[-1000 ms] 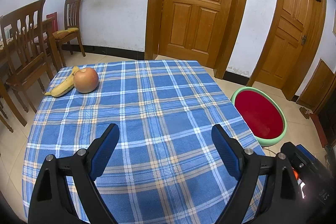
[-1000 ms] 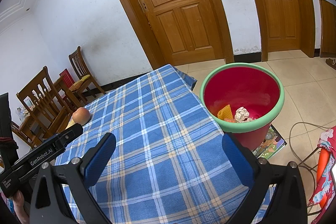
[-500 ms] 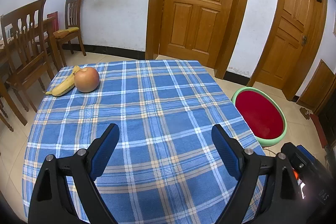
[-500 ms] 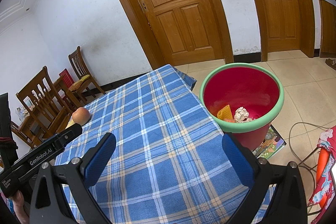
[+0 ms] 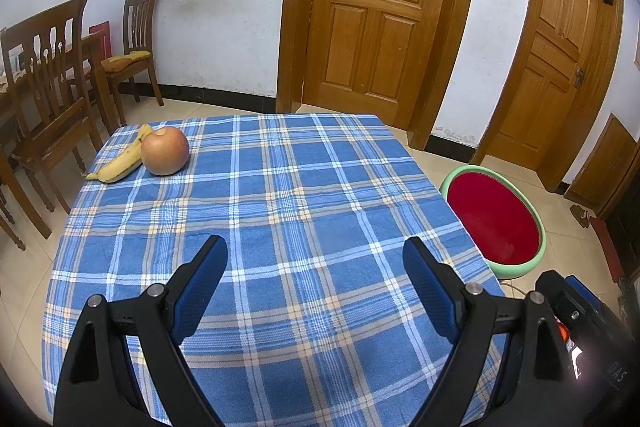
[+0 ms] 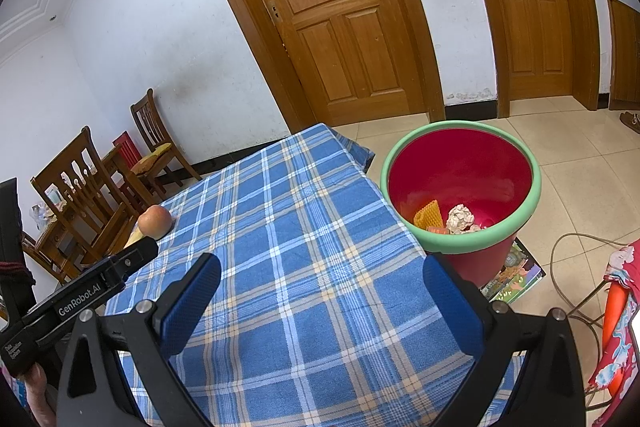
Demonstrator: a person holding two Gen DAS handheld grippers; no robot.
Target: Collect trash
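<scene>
Both tongs hover over a blue checked table (image 5: pixel 304 211), the left tongs (image 5: pixel 316 267) and right tongs (image 6: pixel 322 285) each spread wide and empty. Just right of the right tongs, a red bin (image 6: pixel 516 227) holds crumpled paper (image 6: pixel 460 219) and a yellow scrap (image 6: pixel 428 215). Far ahead to the left, an apple (image 5: pixel 165 151) touches a banana (image 5: pixel 118 163).

Open tool over a checked cloth

The left tool (image 5: pixel 316 267) hangs with its blue pads wide apart and empty above the surface (image 5: pixel 280 211). An apple (image 5: pixel 165 151) touches a banana (image 5: pixel 120 163) at the far left corner; a red bin (image 5: pixel 494 223) stands on the floor beside the right edge.
</scene>
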